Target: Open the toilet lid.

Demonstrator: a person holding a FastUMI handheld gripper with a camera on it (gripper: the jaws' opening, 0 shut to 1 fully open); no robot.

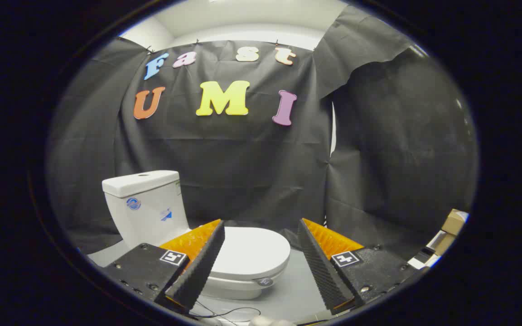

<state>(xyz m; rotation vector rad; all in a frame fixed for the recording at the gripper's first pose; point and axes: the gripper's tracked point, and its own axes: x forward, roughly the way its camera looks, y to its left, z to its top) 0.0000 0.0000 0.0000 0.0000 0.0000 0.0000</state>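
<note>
While the toilet lid (249,253) lies flat and closed on the white toilet bowl (238,285), it sits ahead of and below the tongs (261,253), seen through the gap between their two fingers. The tongs are released, spread wide, touching nothing; the left finger (197,267) crosses in front of the lid's near-left part and the right finger (322,267) stands clear of it to the right. The lid's long axis runs from its hinge end by the white cistern (145,206), back and to the left, toward its rounded front edge, which points forward and to the right. That front edge looks like the part nearest the tongs, so the coming move would likely be a reach down and slightly left to get under the rim.

The toilet stands on a pale grey floor (297,290). A thin dark cable (229,312) trails on the floor just in front of the bowl. Black cloth (252,172) walls the booth behind and on both sides. Cardboard boxes (451,226) sit far off to the right.
</note>
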